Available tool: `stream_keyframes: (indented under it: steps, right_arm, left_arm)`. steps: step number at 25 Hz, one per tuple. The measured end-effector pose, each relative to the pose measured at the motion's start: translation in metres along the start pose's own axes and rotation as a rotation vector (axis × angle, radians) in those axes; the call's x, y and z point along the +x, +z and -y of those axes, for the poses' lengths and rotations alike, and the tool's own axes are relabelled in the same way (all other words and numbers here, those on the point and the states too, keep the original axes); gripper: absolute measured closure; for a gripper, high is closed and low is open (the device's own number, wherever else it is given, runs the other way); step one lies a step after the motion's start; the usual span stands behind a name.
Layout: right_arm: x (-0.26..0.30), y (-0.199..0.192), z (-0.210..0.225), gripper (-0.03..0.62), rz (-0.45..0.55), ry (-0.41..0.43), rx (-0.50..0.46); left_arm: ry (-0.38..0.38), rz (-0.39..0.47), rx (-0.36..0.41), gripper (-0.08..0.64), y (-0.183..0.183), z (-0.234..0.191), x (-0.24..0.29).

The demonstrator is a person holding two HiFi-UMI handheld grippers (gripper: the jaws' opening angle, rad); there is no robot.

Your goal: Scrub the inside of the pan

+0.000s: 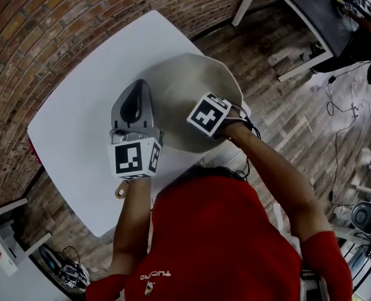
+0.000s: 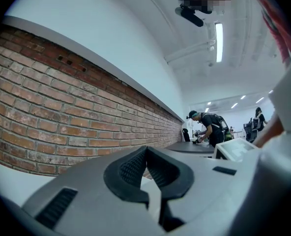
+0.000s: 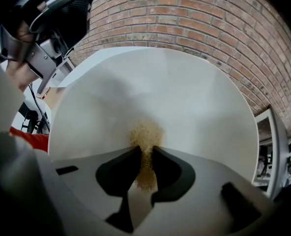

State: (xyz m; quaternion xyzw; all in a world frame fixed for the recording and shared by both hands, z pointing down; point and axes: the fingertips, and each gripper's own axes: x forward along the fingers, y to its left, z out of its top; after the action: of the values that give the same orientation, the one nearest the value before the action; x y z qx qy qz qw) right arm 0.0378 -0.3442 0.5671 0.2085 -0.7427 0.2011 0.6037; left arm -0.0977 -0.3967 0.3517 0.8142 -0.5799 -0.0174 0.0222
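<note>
The pan [image 1: 185, 86] is held tipped up on edge above the table [image 1: 79, 124], its pale inside turned toward the right gripper [image 3: 144, 163]. Its long axis runs from the bowl back toward the person, where the tan handle [image 1: 121, 191] end is seen below the left gripper [image 2: 146, 154]. A tan scrubber [image 3: 145, 141] is clamped between the right jaws, which are kept narrowly apart by it, and it is pressed against the pan's inside. The left jaws are closed, tips meeting; nothing between them can be made out.
</note>
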Motion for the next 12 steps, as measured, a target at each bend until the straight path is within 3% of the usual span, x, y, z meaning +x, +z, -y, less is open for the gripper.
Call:
stream_keyframes:
  steps: [7, 9, 12]
  right_arm:
    - [-0.014, -0.002, 0.008, 0.517, 0.037, -0.031, 0.036]
    - [-0.022, 0.005, 0.006, 0.517, 0.106, -0.019, 0.064]
    - [-0.045, 0.024, 0.005, 0.517, 0.294, -0.009, 0.124]
  left_arm:
    - [-0.003, -0.001, 0.001, 0.546, 0.001, 0.004, -0.002]
    - [-0.006, -0.004, 0.004, 0.546, 0.000, 0.006, -0.003]
    - [-0.010, -0.014, 0.011, 0.546, 0.000, 0.008, -0.004]
